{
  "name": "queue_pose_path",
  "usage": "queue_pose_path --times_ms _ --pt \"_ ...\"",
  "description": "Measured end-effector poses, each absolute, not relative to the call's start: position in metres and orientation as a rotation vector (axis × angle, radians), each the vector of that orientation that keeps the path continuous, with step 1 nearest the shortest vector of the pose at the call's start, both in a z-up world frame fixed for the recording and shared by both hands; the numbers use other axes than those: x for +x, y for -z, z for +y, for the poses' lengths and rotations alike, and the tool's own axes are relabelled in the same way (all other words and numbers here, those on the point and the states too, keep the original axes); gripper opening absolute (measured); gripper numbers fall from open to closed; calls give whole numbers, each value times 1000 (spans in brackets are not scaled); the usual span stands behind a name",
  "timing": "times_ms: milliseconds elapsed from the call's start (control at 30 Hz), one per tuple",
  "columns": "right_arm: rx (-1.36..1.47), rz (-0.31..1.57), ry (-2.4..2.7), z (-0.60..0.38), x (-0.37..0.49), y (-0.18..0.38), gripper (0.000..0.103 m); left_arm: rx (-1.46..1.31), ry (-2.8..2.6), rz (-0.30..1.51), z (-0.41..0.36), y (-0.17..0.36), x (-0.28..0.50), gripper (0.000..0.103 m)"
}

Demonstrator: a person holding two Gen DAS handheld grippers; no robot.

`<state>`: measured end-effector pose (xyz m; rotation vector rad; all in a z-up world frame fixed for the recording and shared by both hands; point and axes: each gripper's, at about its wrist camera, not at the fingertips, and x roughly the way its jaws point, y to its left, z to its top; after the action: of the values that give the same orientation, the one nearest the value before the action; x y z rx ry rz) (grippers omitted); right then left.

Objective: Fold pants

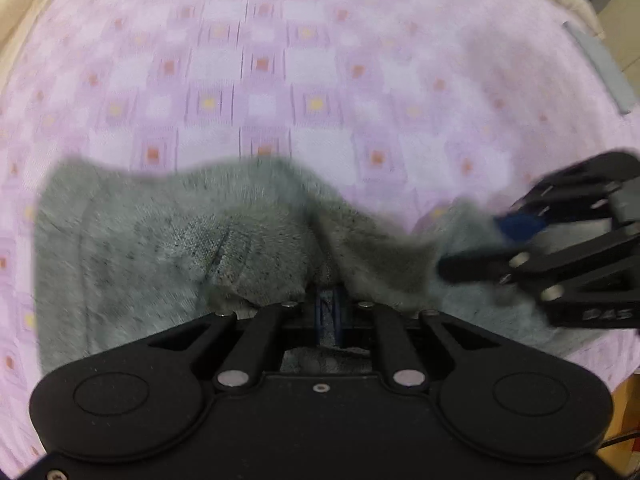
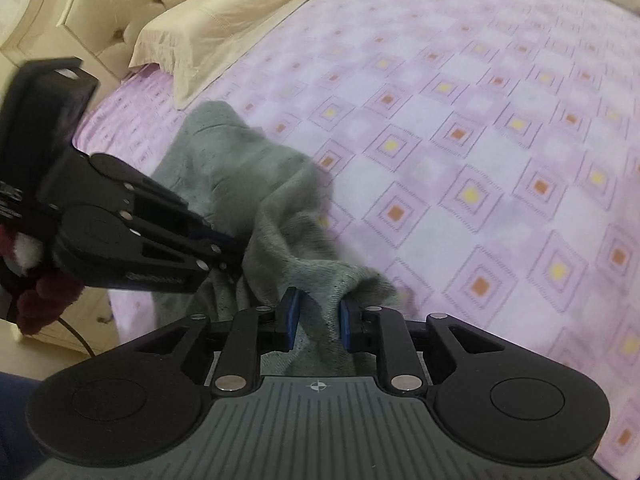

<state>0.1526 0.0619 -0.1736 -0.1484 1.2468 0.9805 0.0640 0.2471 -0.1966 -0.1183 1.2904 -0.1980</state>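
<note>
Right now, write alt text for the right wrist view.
Right gripper open around a fold of grey pants on a pink checked bedspread. Left gripper pinches the pants at left; a cream pillow lies behind.

A bed (image 2: pixel 460 160) is covered by a lilac bedspread (image 1: pixel 280 60) patterned with squares. A cream pillow (image 2: pixel 224 24) is laid against a tufted headboard (image 2: pixel 100 0); a grey strip (image 1: pixel 600 64), possibly a device, is blurred.
</note>
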Motion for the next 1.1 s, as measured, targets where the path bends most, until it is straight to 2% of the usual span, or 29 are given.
queue_pose_path --times_ms 67,100,167,200,300,367,567,733,767,800,833,867,933,1033,1100 --pt "-104 1258 -990 60 152 168 21 -117 221 1192 261 176 59 19" --pt "-88 1256 -994 60 154 165 19 -119 208 1160 271 169 59 25" --pt "-83 1232 -1003 64 156 159 7 -122 115 1145 294 167 61 29" --pt "-91 1219 -1001 66 160 155 6 -137 59 1157 308 172 63 29" --pt "-114 1076 -850 64 191 141 4 -215 -60 1208 352 192 65 23" --pt "-94 1050 -711 60 228 145 2 -190 -83 1270 361 206 68 11" --pt "-156 1096 -565 72 289 180 0 -93 -65 1266 353 206 62 11" --pt "-133 1058 -602 68 285 160 3 -115 -39 1215 355 182 64 13" --pt "-141 1045 -613 67 276 152 3 -121 -33 1207 358 178 66 26" --pt "-146 1035 -628 70 269 144 3 -120 -25 1203 361 174 68 44" --pt "-160 1023 -650 71 258 136 3 -114 -12 1200 362 173 72 50" --pt "-189 1013 -674 74 246 129 3 -108 9 1197 365 171 74 53" --pt "-240 1000 -736 90 228 120 5 -98 44 1207 369 170 77 53" --pt "-314 998 -866 123 204 118 17 -93 52 1246 380 172 79 53" --pt "-364 1001 -951 153 196 126 17 -82 50 1260 386 172 75 53"
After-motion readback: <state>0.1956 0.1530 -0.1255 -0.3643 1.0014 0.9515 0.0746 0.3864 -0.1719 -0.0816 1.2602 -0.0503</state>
